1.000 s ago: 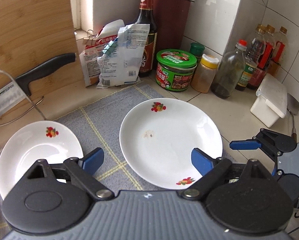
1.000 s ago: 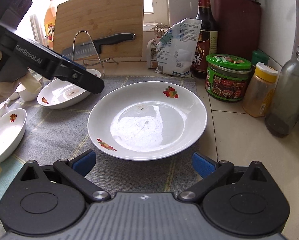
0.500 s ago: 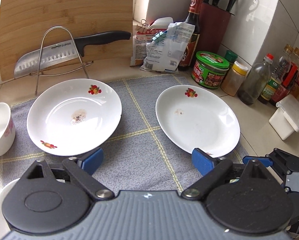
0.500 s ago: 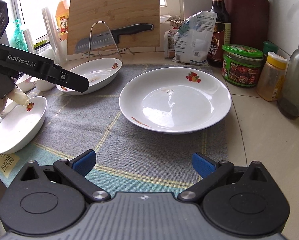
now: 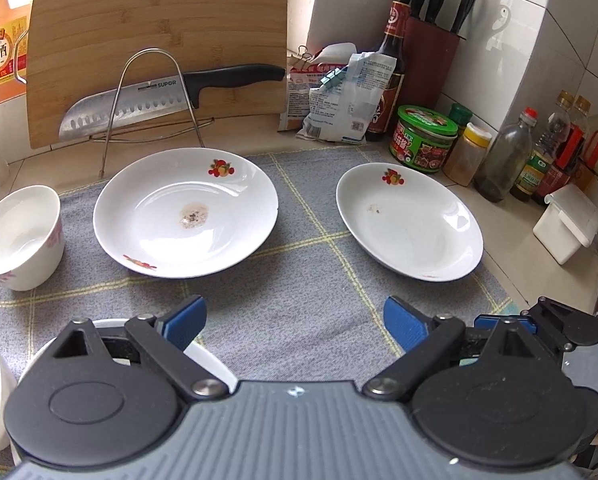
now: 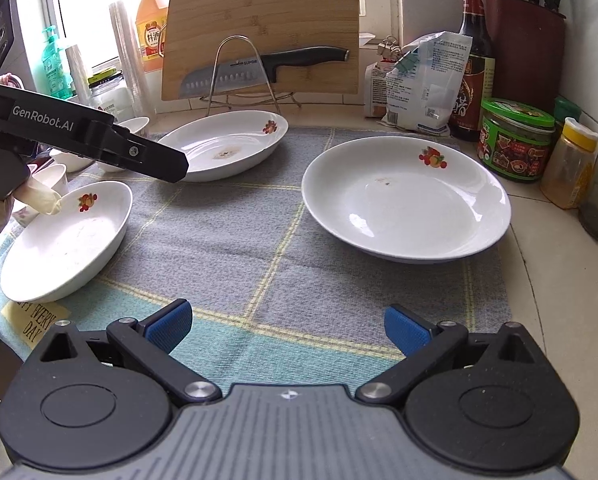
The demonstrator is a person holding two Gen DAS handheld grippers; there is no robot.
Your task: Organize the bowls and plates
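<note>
Three white plates with fruit prints lie on a grey checked mat [image 5: 299,280]. The far-left plate [image 5: 185,212] has a brown stain; it also shows in the right wrist view [image 6: 223,145]. The right plate [image 5: 409,220] shows in the right wrist view too [image 6: 405,198]. A third plate [image 6: 67,240] lies near left, under my left gripper. A white bowl [image 5: 19,236] stands at the left. My left gripper [image 5: 295,320] is open and empty above the mat. My right gripper [image 6: 287,326] is open and empty, near the mat's front edge.
A knife [image 5: 159,96] rests on a wire stand before a bamboo board [image 5: 159,32]. Sauce bottles, a green jar [image 5: 423,138], packets and a knife block [image 5: 431,60] line the back right. A white box [image 5: 567,224] sits at the far right. More small bowls [image 6: 51,176] stand left.
Both grippers have drawn back and up from the plates, so more of the mat and the left plates shows. The left view swung left. Both stay open.
</note>
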